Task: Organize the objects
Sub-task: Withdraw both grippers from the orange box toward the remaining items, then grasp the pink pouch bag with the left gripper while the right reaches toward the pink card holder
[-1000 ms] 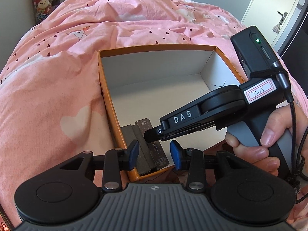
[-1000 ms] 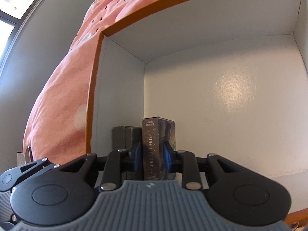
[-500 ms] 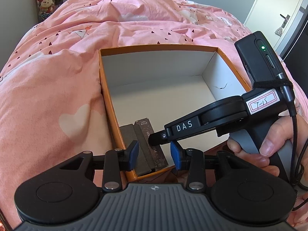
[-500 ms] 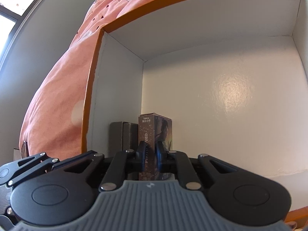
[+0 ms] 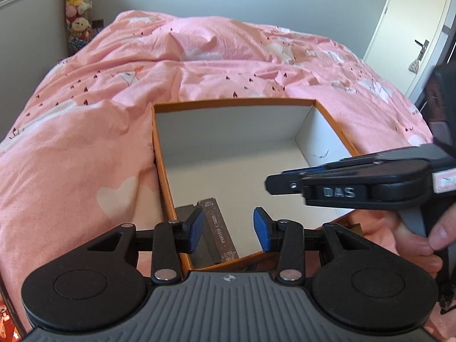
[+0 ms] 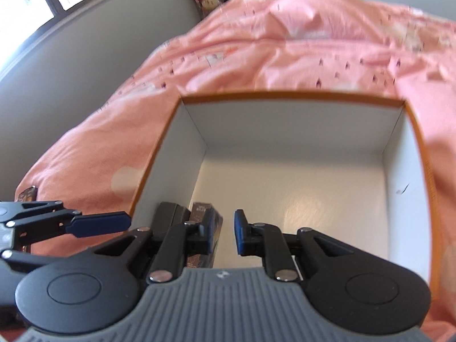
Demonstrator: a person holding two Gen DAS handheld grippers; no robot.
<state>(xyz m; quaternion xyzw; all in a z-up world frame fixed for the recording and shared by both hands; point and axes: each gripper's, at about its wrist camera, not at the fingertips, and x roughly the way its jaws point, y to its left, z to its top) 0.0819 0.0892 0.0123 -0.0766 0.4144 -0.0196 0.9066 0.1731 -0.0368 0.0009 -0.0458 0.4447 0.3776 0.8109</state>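
Observation:
An orange box [image 5: 233,103] with a white inside lies on the pink bed. In its near left corner a brown photo card box [image 5: 221,233] stands on edge against a grey box [image 5: 185,211]. My left gripper [image 5: 229,229] hovers open over that corner with nothing between its pads. My right gripper [image 6: 226,233] is above the box floor. Its jaws are opening and the gap is empty. The photo card box [image 6: 201,208] and the grey box [image 6: 168,213] sit partly hidden behind its left finger. From the left wrist view, the right gripper [image 5: 275,183] is side-on over the box's right half.
A rumpled pink duvet [image 5: 85,142] surrounds the box [image 6: 285,95]. Plush toys [image 5: 77,8] are stacked at the far left wall, and a door [image 5: 413,28] is at the far right. A hand [image 5: 419,242] holds the right gripper. A left gripper finger [image 6: 99,223] reaches in from the left.
My right gripper let go of the photo card box, rose and drew back out of the orange box, with its jaws closing and then parting. The card box stayed in the corner. The left gripper rose slightly.

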